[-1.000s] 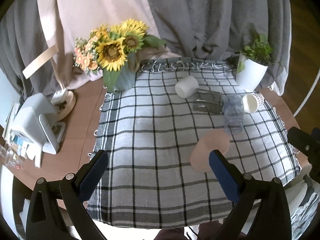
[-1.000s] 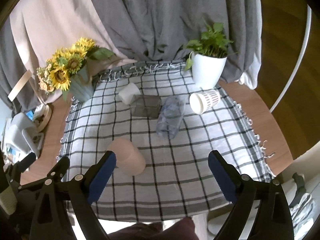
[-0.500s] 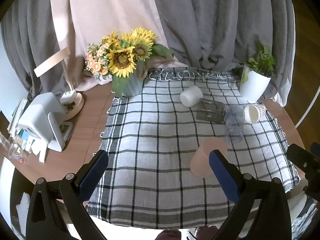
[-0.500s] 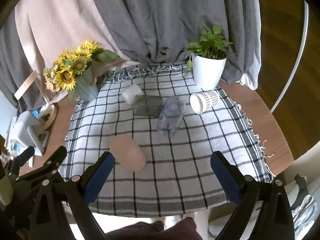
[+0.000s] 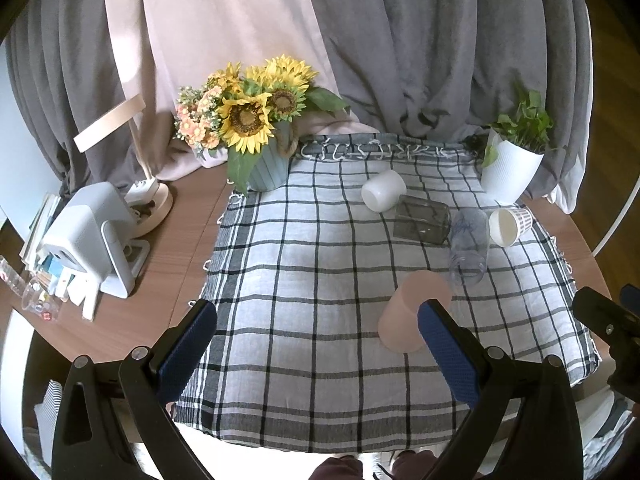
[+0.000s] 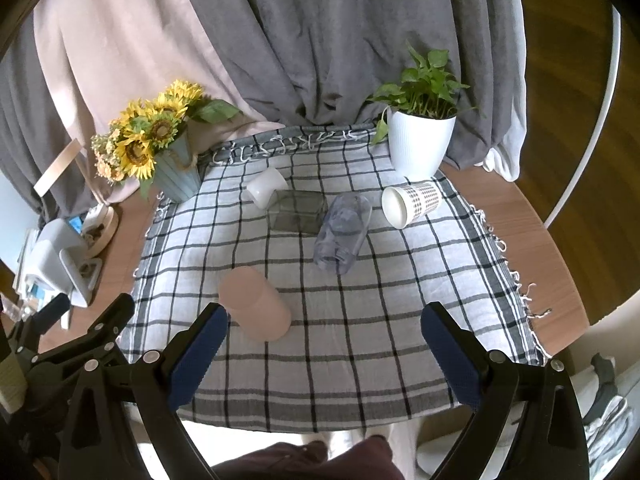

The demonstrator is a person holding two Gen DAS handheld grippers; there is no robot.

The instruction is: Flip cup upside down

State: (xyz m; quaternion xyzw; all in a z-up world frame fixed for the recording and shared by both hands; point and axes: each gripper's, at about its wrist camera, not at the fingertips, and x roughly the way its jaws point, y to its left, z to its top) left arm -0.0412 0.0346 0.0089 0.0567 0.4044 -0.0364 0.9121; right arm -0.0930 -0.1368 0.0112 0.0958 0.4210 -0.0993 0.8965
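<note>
The left gripper's finger (image 5: 448,344) hides part of the pink cup (image 5: 404,320); its opening is unseen.

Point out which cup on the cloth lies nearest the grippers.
The pink cup, close before both open grippers. The white cup, dark glass, clear tumbler and patterned paper cup lie farther back.

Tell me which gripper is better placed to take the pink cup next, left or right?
Left, probably. In the left wrist view the pink cup sits just beyond the left gripper, against its right finger. The right gripper is open too, but the cup is outside its left finger.
</note>
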